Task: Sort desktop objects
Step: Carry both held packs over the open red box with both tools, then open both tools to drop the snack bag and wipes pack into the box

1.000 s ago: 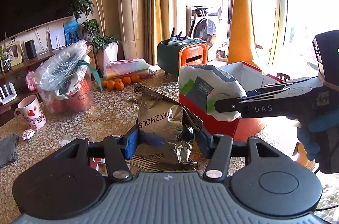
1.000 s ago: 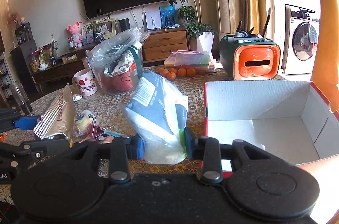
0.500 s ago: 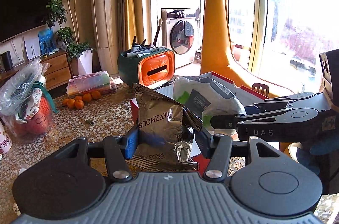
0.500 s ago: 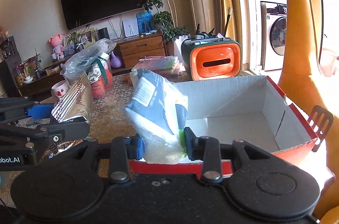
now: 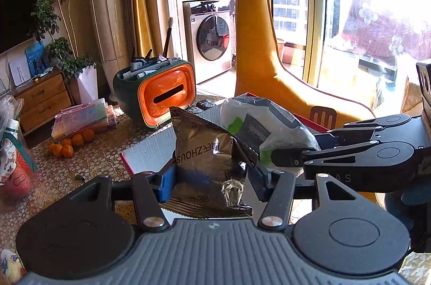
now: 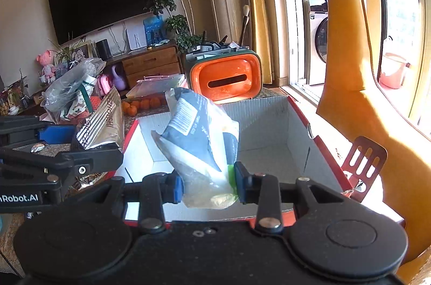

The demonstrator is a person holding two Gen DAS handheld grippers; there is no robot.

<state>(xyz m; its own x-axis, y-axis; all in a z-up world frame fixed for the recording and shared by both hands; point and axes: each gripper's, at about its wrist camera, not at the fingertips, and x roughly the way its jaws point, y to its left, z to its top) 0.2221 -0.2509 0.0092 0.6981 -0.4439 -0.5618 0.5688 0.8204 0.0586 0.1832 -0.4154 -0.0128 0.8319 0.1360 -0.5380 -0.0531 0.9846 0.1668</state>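
My left gripper (image 5: pixel 210 185) is shut on a silver foil snack bag (image 5: pixel 207 150) and holds it at the near left corner of the red cardboard box (image 5: pixel 145 155). My right gripper (image 6: pixel 207 188) is shut on a white, grey and green snack bag (image 6: pixel 199 144), held above the open box (image 6: pixel 272 123), whose white inside shows nothing in it. The right gripper with its bag (image 5: pixel 264 126) shows at the right of the left wrist view. The left gripper with the foil bag (image 6: pixel 102 123) shows at the left of the right wrist view.
An orange and green pen holder (image 6: pixel 223 74) stands behind the box. Oranges (image 5: pixel 70 144) and a clear plastic case (image 5: pixel 83 115) lie at the back left. A stuffed plastic bag (image 6: pixel 72 85) is further left. A yellow giraffe figure (image 6: pixel 347 69) stands at the right.
Both grippers have moved right with their bags, from above the table to over the red box. Both stay shut on their bags.
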